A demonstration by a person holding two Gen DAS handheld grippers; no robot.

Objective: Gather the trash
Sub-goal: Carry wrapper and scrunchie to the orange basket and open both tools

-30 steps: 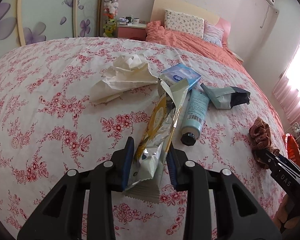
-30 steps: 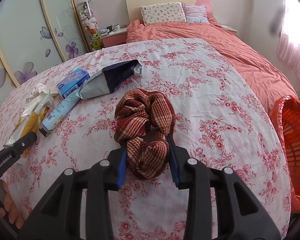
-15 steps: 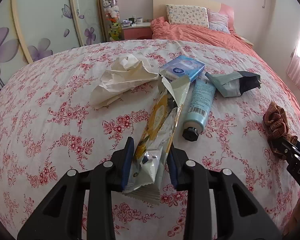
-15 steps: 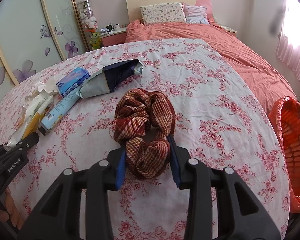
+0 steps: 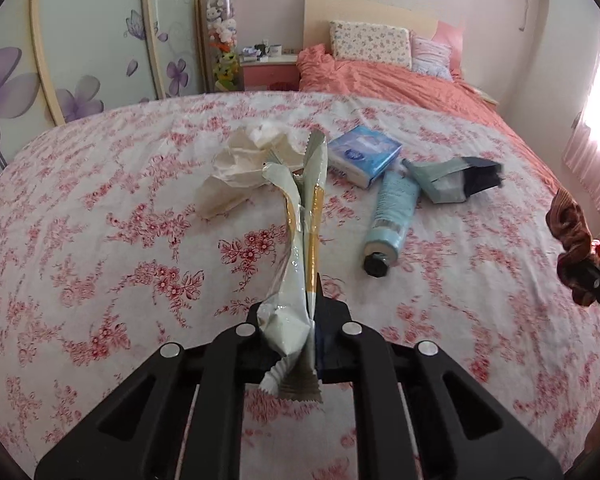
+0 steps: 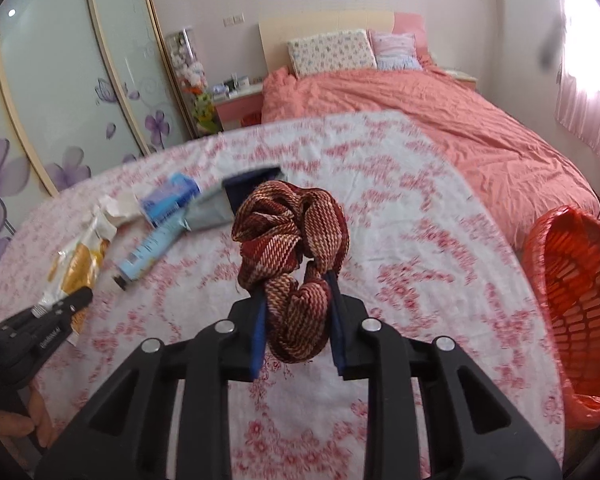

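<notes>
Bright daylight from right window [image 6: 588,92]; glare, fisheye warping, motion blur.

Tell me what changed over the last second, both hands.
The left tongs closed tight on the snack wrapper, squeezing it flat, and lifted it off the floral sheet. The right tongs raised the brown scrunchie clear of the sheet. Unchanged: the crumpled paper, blue tissue pack, lotion tube and grey pouch lie where they were; the orange basket stays at the right.

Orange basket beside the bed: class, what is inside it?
The orange basket shows only its bare slatted inner wall and an orange liner at the rim. Its bottom is hidden past the frame edge, so contents there cannot be seen.
</notes>
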